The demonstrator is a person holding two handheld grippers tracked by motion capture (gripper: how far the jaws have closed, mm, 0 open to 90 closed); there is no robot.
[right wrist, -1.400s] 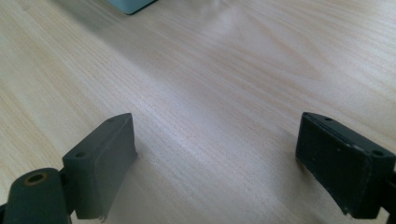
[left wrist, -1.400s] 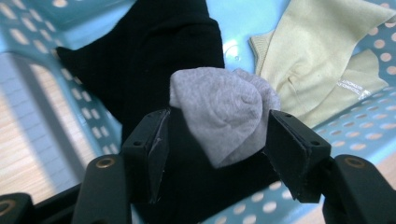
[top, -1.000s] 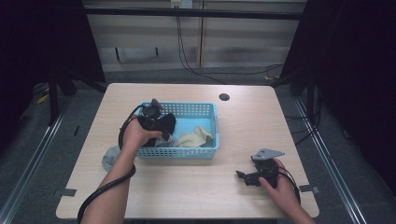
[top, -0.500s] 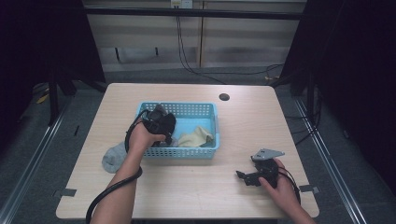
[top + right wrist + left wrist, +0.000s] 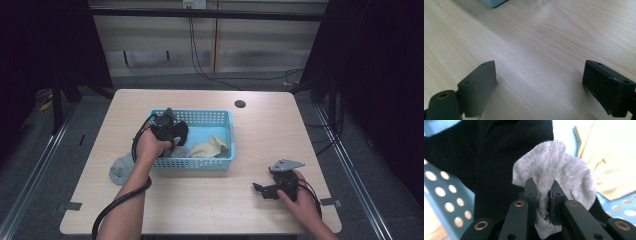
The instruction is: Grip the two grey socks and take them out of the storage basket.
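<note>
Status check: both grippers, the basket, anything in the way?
Left gripper shut on grey sock, over blue basket. Right gripper open, on bare table. Black and cream cloths in basket; another grey sock left of it.

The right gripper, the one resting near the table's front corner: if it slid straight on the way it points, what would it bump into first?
Probably nothing soon. The right gripper is open over bare table, and only the blue basket corner shows far ahead and to one side; whether it would hit it is unclear.
</note>
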